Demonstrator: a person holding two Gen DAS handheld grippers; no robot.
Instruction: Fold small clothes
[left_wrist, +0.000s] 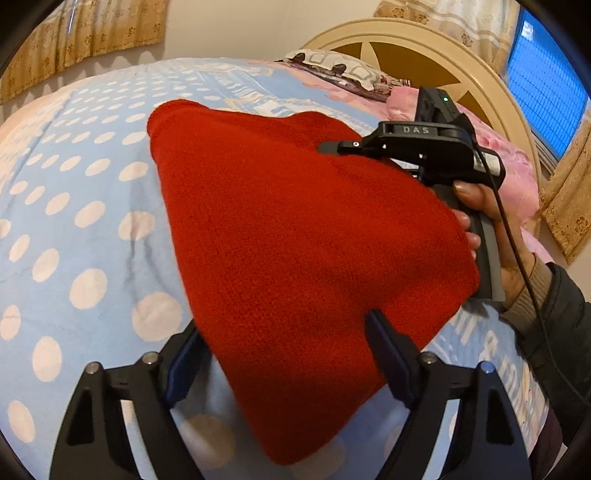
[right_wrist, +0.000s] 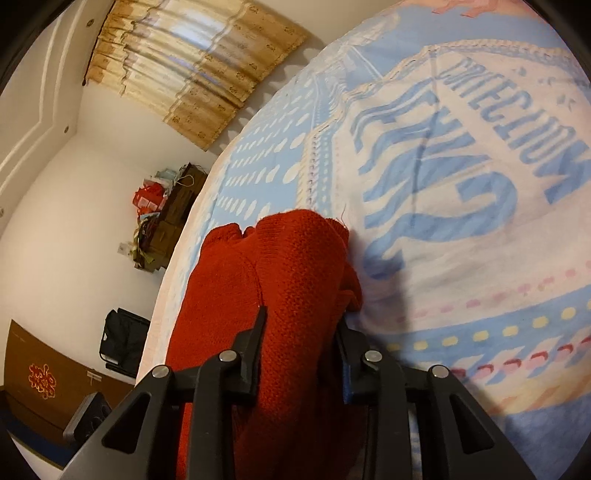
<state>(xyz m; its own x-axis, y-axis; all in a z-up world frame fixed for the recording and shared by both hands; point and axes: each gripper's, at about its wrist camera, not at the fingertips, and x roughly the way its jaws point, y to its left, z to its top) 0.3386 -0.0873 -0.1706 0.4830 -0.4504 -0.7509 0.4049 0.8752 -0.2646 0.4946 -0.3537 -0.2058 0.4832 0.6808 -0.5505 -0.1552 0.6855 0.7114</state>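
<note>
Red knit fills the right gripper (right_wrist: 301, 343), whose narrow jaws pinch a bunched fold of the red garment (left_wrist: 295, 229). The left gripper (left_wrist: 284, 354) stands wide, its jaws straddling the near tapered end without pressing. From there the garment's long axis runs away across the bed (left_wrist: 92, 177), so its left edge is the left gripper's to take.

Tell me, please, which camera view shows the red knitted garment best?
The left wrist view: there the red knitted garment shows most of its outline, spread on the bedspread. The right wrist view gives only a bunched part close up, clamped between the fingers of the right gripper, the rest cut off.
</note>
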